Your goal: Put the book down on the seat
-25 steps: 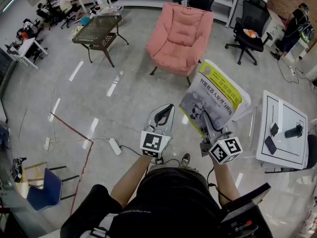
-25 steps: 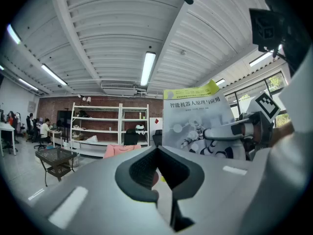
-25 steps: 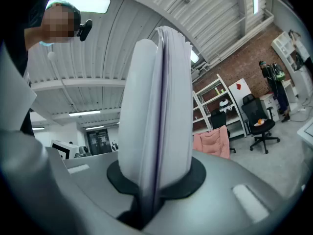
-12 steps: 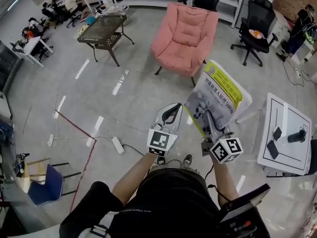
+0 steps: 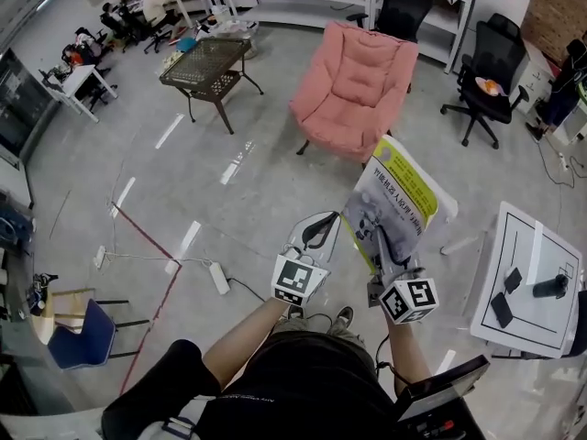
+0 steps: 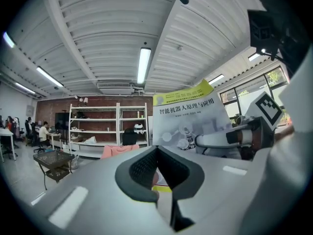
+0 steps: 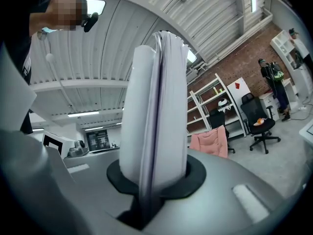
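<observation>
My right gripper (image 5: 381, 237) is shut on a book (image 5: 393, 198) with a grey and yellow-green cover, held upright in front of me. In the right gripper view the book (image 7: 155, 111) rises edge-on from between the jaws, its pages facing the camera. My left gripper (image 5: 316, 231) is shut and holds nothing, just left of the book. The left gripper view shows the book's cover (image 6: 188, 121) to the right. The pink armchair (image 5: 356, 90) stands ahead on the floor, beyond the book, and shows small in the gripper views (image 7: 211, 144).
A dark mesh table (image 5: 206, 62) stands to the chair's left. Black office chairs (image 5: 491, 76) and white shelves are behind it. A white table (image 5: 525, 282) with small dark items is at my right. A power strip (image 5: 218, 279) and cable lie on the floor at my left.
I have walked forward; the pink armchair has slid lower in the head view and the book sits closer to it. Both grippers keep their grip and spacing.
</observation>
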